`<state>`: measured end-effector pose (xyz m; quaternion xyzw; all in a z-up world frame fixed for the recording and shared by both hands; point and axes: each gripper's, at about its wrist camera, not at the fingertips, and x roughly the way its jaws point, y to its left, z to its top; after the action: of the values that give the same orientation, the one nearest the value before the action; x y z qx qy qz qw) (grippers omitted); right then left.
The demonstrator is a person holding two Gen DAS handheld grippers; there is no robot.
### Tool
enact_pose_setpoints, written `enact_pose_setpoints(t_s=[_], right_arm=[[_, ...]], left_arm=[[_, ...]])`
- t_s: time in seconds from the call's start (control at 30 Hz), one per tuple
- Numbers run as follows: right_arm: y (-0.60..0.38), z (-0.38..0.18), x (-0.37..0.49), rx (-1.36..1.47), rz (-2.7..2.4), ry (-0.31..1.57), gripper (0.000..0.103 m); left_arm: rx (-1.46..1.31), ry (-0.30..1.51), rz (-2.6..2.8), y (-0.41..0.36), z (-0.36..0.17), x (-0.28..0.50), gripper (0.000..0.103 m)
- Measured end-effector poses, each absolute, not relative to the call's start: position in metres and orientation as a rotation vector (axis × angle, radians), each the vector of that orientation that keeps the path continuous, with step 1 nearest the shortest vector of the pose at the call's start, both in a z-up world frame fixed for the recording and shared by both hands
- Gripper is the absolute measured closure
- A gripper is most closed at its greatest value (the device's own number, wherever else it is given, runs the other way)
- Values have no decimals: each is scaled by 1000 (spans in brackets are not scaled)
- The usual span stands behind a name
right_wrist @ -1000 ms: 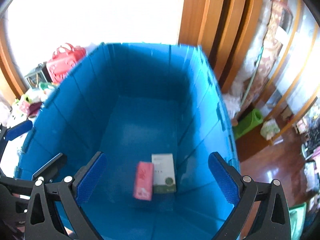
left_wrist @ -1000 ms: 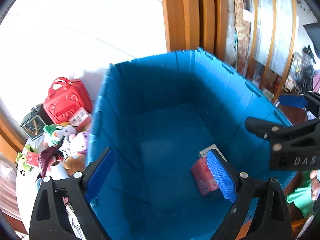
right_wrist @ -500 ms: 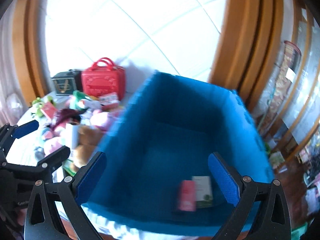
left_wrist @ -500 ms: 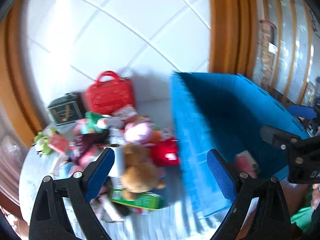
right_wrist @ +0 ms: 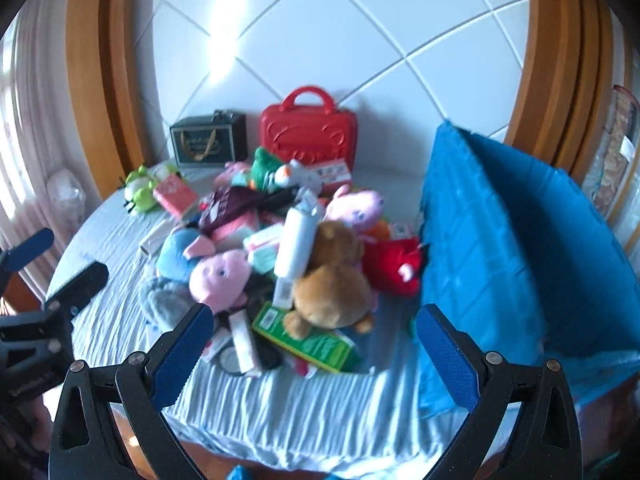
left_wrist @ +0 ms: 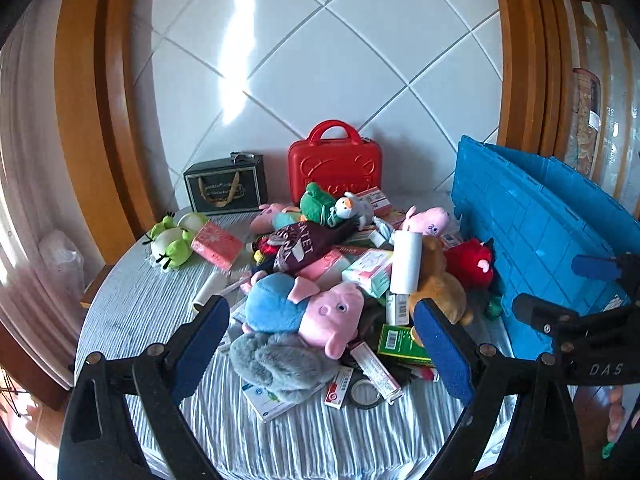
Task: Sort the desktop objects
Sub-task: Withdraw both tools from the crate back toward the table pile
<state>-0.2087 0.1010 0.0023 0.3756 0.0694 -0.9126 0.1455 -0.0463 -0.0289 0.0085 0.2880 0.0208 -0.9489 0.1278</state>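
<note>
A heap of toys and boxes lies on the round table: a pink pig plush in blue (left_wrist: 304, 312) (right_wrist: 218, 276), a brown bear plush (left_wrist: 438, 284) (right_wrist: 332, 280), a red plush (left_wrist: 470, 262), a white roll (left_wrist: 406, 262) and a green box (left_wrist: 400, 346) (right_wrist: 308, 340). The blue crate (left_wrist: 552, 236) (right_wrist: 500, 248) stands to the right of the heap. My left gripper (left_wrist: 322, 354) is open and empty above the table's near side. My right gripper (right_wrist: 316, 354) is open and empty, further right; it also shows in the left wrist view (left_wrist: 560, 292).
A red case (left_wrist: 334, 168) and a dark gift box (left_wrist: 226, 186) stand at the back by the tiled wall. Green frog plushes (left_wrist: 172, 238) and a pink box (left_wrist: 216, 246) lie at the left. The table's striped cloth (left_wrist: 140, 312) ends near the front.
Both grippers have swung left, away from the inside of the blue crate, and now face the heap on the table. Both stay open and empty.
</note>
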Motion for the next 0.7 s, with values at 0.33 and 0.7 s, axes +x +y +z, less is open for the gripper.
enact_pose_setpoints(t_s=[0.33, 0.7], right_arm=[[69, -60, -209, 1206, -2557, 252, 0], [74, -95, -221, 1293, -2489, 235, 0]], left_arm=[[889, 140, -2671, -58, -32, -37, 8], [1014, 117, -2597, -48, -75, -43, 8]])
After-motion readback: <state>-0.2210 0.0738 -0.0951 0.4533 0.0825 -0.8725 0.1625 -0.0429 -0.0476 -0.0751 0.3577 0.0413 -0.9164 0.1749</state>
